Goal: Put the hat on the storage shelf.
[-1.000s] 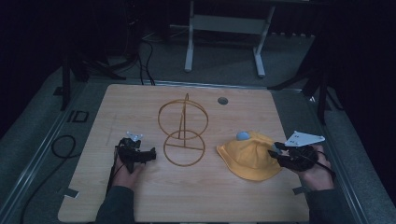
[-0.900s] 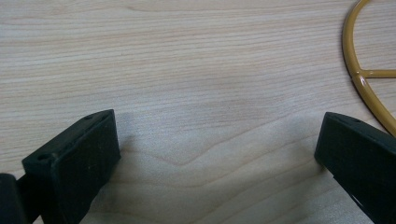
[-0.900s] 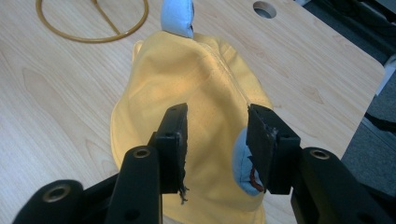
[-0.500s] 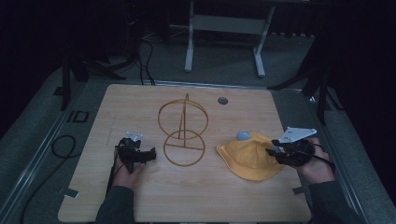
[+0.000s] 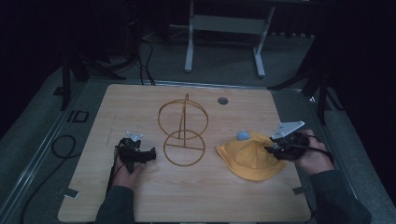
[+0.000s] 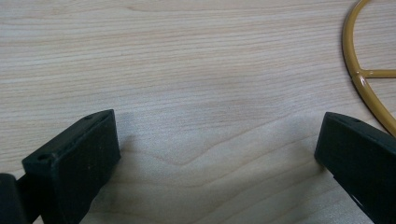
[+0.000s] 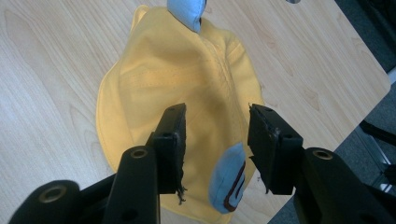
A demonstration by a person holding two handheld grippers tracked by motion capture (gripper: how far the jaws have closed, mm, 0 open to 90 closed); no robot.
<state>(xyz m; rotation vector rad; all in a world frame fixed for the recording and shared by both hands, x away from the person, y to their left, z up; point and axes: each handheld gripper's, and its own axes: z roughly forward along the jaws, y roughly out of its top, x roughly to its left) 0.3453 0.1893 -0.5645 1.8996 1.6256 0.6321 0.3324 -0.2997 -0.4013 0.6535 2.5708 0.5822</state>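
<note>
We have the right tool half apart above the yellow hat — probably not gripping yet. The hat lies on the counter beside the wire stand — hanging remains. The left tool rests wide apart.

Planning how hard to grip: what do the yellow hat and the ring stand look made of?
Yellow hat: soft woven cloth, matte, judging by its stitched seams and folds. Ring stand: probably thin metal rod with glossy mustard paint, showing a shiny highlight and a welded-looking joint.

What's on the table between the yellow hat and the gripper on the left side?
The gold wire stand stands between the yellow hat and the left gripper; the rest of that stretch is bare wood, as the high view shows.
</note>
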